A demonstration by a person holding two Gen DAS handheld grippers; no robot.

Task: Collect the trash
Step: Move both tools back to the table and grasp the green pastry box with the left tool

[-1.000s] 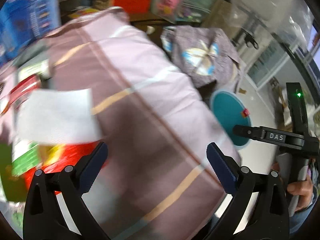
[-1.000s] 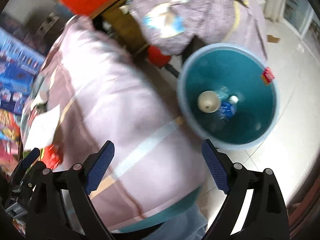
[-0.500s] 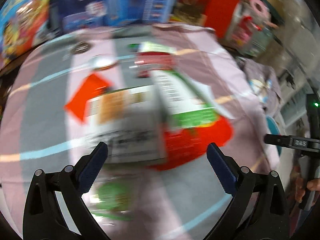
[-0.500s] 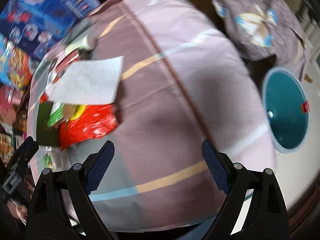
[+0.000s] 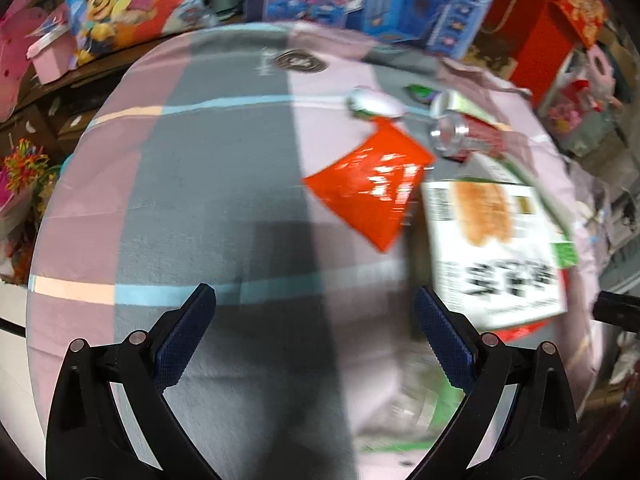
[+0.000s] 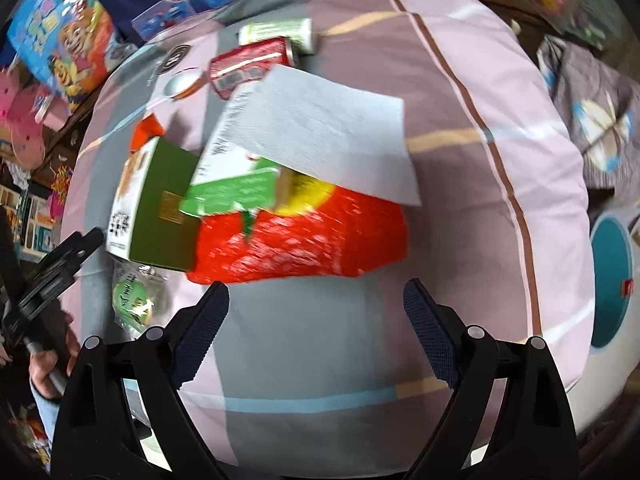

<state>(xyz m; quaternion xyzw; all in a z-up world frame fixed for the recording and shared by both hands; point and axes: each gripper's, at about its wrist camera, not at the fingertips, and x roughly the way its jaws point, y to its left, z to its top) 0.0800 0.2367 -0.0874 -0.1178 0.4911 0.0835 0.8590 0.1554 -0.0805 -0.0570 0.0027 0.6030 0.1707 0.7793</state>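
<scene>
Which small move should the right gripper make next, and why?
Probably ease the right gripper forward and down onto the red bag. Its fingers stand open and empty, and the bag's near edge lies just beyond them on the cloth-covered table, nearest of the trash. The teal bin waits at the right.

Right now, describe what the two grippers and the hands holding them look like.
Both the left gripper and right gripper have matte black plastic arms with round silver rivets and dark blue, ridged finger pads. No cables show. In the right wrist view, the left hand is bare, gripping a grey handle, with a light blue sleeve below.
</scene>
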